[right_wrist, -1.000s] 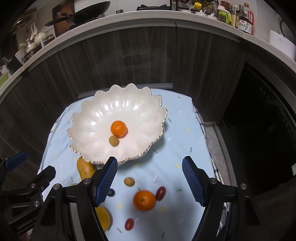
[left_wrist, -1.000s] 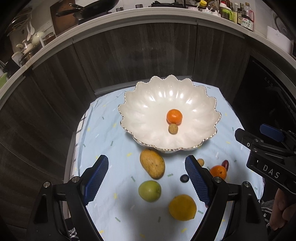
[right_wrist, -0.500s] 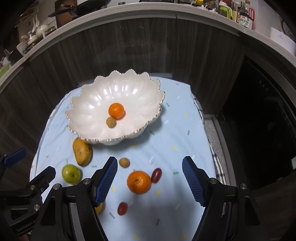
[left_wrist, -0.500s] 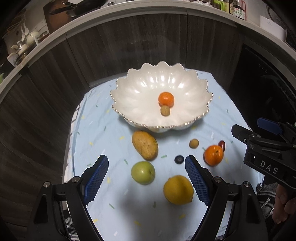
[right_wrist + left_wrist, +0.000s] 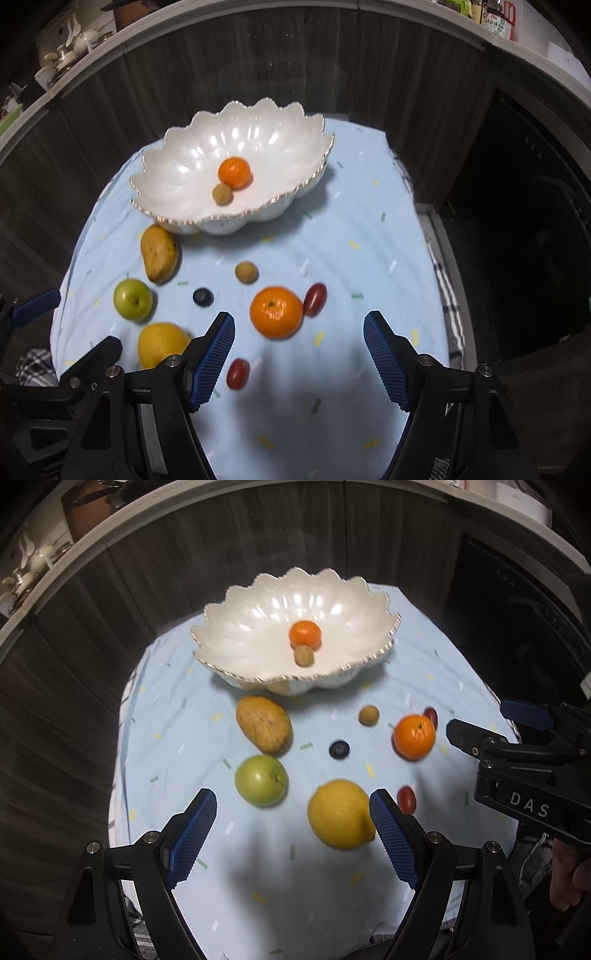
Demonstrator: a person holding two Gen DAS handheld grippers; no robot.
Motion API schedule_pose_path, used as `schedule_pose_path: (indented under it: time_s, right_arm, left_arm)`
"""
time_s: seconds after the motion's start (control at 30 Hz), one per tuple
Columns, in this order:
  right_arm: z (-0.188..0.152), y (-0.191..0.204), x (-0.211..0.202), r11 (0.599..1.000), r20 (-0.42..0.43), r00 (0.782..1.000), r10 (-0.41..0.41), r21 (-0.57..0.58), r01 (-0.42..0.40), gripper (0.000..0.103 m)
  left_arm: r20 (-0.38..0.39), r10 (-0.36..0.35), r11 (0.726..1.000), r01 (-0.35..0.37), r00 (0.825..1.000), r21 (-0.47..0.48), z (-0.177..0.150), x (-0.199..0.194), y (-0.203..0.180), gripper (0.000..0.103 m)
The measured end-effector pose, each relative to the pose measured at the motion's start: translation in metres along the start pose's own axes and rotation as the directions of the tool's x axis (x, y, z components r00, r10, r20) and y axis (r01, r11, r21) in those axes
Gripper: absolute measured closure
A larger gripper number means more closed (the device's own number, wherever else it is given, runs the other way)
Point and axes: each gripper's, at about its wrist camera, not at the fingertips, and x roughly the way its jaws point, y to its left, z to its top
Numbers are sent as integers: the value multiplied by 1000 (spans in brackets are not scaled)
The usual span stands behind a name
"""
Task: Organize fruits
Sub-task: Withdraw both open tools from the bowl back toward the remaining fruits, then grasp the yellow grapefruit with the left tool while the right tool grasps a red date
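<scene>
- Left wrist view shows your left gripper [image 5: 291,834] with its jaws apart and nothing between the pads; the lemon [image 5: 340,814] lies just ahead, close against the right-hand pad, and the green apple [image 5: 261,780] sits a little further out, toward the other pad.
- Right wrist view shows your right gripper [image 5: 298,356] with its jaws apart too, empty, above the blue cloth [image 5: 351,258]; the big orange [image 5: 276,312] lies just beyond the tips.
- The white scalloped bowl [image 5: 177,162] stands at the far side of the cloth and already holds a small orange [image 5: 234,172] and a small brown fruit [image 5: 222,193], touching each other.
- Loose on the cloth you also have the mango [image 5: 264,729] near the bowl's front rim, a second small brown fruit [image 5: 246,272], a blueberry [image 5: 202,296], a dark red oval fruit [image 5: 315,299] touching the big orange, and another red one [image 5: 237,373] near your left pad.
- Expect the lemon, apple and big orange to be firm, round and prone to roll; I judge you should close across the widest middle, with the pads level.
- The mango looks ripe and speckled, likely softer, so take it across its short width with a gentle squeeze.
- The blueberry and the red fruits look light and easily crushed; pinch them with the pad tips only.
- The bowl looks brittle, so lower fruit in rather than dropping it.
</scene>
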Motion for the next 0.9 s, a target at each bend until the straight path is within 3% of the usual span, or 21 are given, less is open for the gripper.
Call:
schedule_pose_path:
  time_s: [0.37, 0.9]
  right_arm:
    - [-16, 3, 13, 999, -61, 998, 33, 4, -33, 30]
    - [-25, 21, 38, 996, -155, 984, 87, -5, -89, 36]
  left_arm:
    - [-43, -64, 996, 66, 997, 63, -16, 16, -18, 18]
    - [-67, -121, 992, 123, 990, 36, -24, 46, -17, 18]
